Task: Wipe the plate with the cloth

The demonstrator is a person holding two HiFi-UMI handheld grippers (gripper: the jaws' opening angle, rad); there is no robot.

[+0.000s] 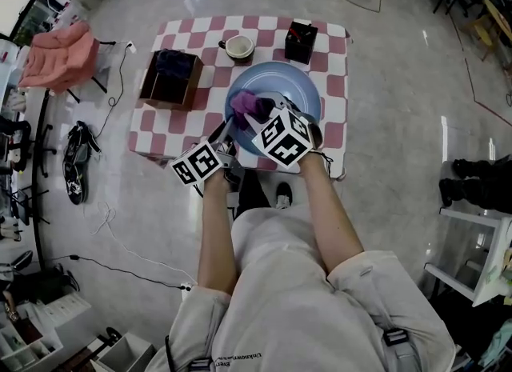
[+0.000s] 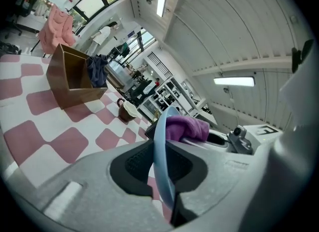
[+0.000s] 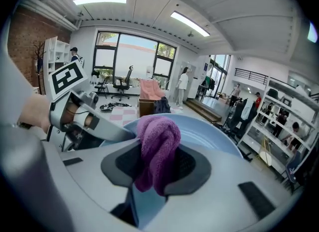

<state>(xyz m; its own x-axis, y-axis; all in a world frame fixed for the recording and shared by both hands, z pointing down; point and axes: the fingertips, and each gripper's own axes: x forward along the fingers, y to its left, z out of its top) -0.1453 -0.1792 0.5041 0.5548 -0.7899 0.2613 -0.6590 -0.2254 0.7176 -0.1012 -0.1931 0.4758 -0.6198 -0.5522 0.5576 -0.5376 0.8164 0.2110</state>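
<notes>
Table: one table point(image 1: 320, 66) with a pink-and-white checked cover; it carries everything named below.
Brown box: one brown box point(image 1: 170, 79), open at the top, stands on the table's left part with a dark fabric point(image 1: 176, 63) bundled inside it.
Left hand-held gripper: one left hand-held gripper point(image 1: 227, 132), at the table's front edge, reaching in from the left. Its own view shows the two jaws closed onto the plate's thin rim, which runs edge-on through the gap between them.
Cup: one cup point(image 1: 238, 47), brown outside and pale inside, near the far edge, just behind the plate and apart from it.
Cloth: one purple cloth point(image 1: 250, 106), bunched up, lies on the left part of the plate's upper face.
Plate: one pale blue plate point(image 1: 280, 82), round, over the middle of the table towards the front. It is held at its near-left rim; I cannot tell whether it rests flat on the table.
Right hand-held gripper: one right hand-held gripper point(image 1: 258, 118), over the plate's near side. Its jaws pinch the purple cloth, a thick fold of which stands up between the pads, with the blue plate directly behind.
Black box: one black box point(image 1: 301, 42), small, at the far right corner, well apart from the cup.
Count: two hand-held grippers, two boxes, and one each of plate, cloth and cup.
</notes>
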